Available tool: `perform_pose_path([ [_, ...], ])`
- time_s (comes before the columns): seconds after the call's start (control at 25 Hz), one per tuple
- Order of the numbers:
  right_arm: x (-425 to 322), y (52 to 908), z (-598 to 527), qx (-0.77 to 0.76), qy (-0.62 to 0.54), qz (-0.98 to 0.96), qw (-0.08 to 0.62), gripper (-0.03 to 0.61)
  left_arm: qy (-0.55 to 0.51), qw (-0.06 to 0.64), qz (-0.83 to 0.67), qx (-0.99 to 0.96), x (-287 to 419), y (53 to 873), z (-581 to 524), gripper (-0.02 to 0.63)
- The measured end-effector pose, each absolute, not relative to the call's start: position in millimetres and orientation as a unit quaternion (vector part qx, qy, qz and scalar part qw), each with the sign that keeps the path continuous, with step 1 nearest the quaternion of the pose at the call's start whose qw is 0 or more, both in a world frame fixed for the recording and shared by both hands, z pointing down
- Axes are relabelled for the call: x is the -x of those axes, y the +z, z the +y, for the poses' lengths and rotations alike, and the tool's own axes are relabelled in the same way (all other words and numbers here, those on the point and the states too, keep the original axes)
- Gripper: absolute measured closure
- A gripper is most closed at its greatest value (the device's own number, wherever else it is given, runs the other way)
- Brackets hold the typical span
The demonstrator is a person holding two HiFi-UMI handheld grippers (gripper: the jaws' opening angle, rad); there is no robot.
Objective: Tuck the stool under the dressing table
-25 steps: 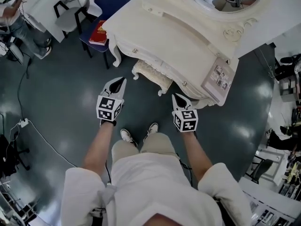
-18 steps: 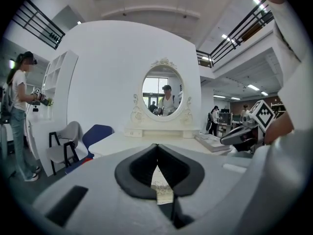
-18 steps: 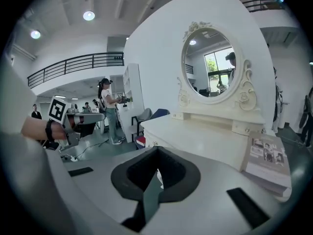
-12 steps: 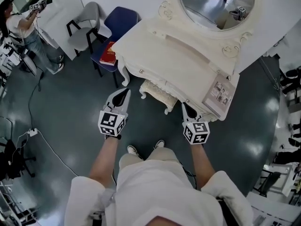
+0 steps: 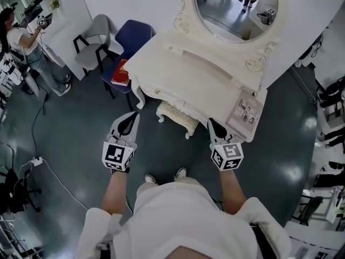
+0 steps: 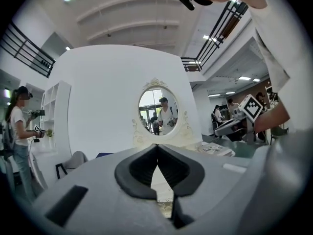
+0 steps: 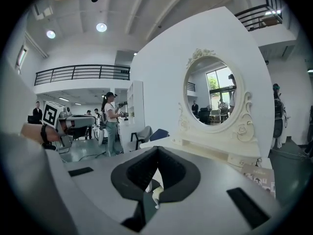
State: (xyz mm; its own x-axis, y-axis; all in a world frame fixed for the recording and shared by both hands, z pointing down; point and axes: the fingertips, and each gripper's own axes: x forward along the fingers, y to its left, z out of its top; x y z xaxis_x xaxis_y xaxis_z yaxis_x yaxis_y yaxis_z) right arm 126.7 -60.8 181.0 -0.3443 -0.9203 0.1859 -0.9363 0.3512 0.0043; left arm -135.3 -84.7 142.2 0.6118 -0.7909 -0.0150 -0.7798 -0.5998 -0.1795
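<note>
The cream stool sits partly under the front edge of the cream dressing table, its padded seat and carved legs showing. An oval mirror stands on the table's back. My left gripper hangs shut and empty left of the stool, clear of it. My right gripper is shut and empty at the stool's right, near the table's front corner. In the left gripper view the shut jaws point at the oval mirror; in the right gripper view the oval mirror and the dressing table stand ahead.
A blue chair with a red book on it and a grey chair stand left of the table. A person stands at far left. A cable runs over the dark floor. A magazine lies on the table's right end.
Both grippers have risen with the head view, staying shut. The stool and table now sit lower and farther in view, and more of the mirror shows.
</note>
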Motion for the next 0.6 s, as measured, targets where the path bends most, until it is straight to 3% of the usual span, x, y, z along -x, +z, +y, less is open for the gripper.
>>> perform_pose_path([
  [0.6,-148.6,106.4,-54.9,-0.588,0.004,-0.808,0.029,0.577,0.035,0.094,0.513,0.852,209.4,76.5,-56.6,0.598],
])
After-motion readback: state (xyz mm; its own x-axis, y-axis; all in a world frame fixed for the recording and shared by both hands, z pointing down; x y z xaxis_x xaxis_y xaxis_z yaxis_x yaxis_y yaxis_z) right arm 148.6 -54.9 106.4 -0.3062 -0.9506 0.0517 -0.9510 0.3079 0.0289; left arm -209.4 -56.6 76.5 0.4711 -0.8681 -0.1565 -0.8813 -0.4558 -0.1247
